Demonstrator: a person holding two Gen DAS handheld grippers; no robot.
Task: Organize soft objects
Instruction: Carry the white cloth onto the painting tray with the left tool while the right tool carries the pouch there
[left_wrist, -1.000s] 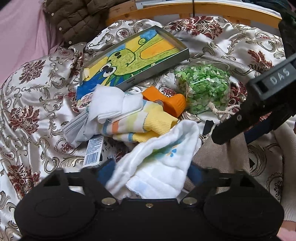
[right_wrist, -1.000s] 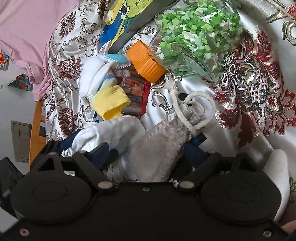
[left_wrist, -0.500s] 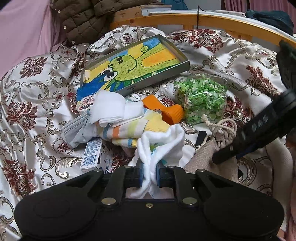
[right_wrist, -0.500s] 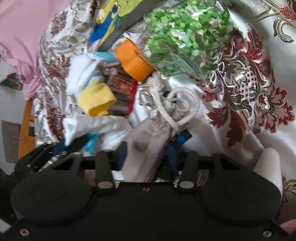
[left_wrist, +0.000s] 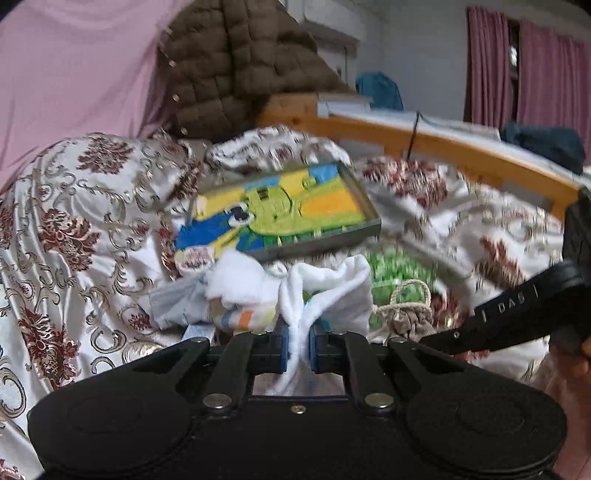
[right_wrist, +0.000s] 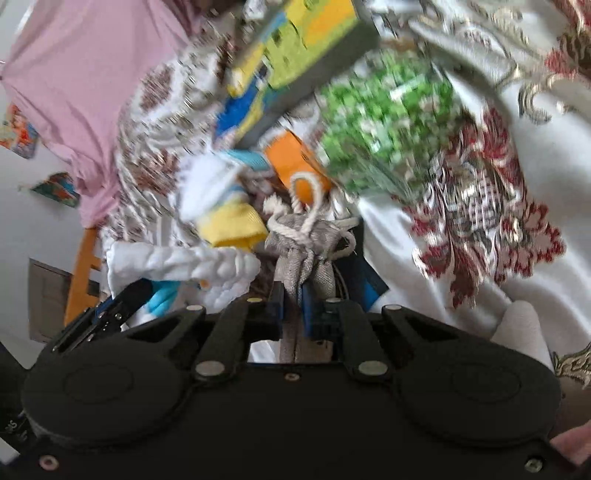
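My left gripper (left_wrist: 297, 345) has its jaws pinched tight on the white cloth (left_wrist: 325, 295), which bunches up and fans out above the blue pads. In the right wrist view the same cloth (right_wrist: 184, 267) shows at the left, with the left gripper (right_wrist: 110, 314) clamped on its lower edge.

My right gripper (right_wrist: 293, 308) has just closed its jaws, and they now squeeze the grey pouch (right_wrist: 304, 254) between them. The pouch stands up out of the jaws, its neck gathered by a white cord (right_wrist: 306, 199) that loops upward. In the left wrist view the pouch (left_wrist: 410, 317) sits just right of the cloth, with the right gripper (left_wrist: 509, 321) reaching in from the right edge as a black bar.

Both soft things are over the bed, whose cover (left_wrist: 66, 229) is white satin with red and gold flowers. Beside the cloth, to its left, lies a bundle of socks (left_wrist: 236, 291), white with striped and yellow parts; the yellow cuff (right_wrist: 232, 225) is clear in the right wrist view. Behind them rests a framed picture (left_wrist: 280, 214) of a green cartoon figure on blue and yellow, tilted on the folds. A clear jar (right_wrist: 384, 122) of green bits lies on its side near the pouch, its orange lid (right_wrist: 291, 166) pointing toward the socks. Both views are blurred, so finer detail escapes me.

A brown quilted jacket (left_wrist: 236, 62) hangs at the back, next to pink fabric (left_wrist: 74, 74).
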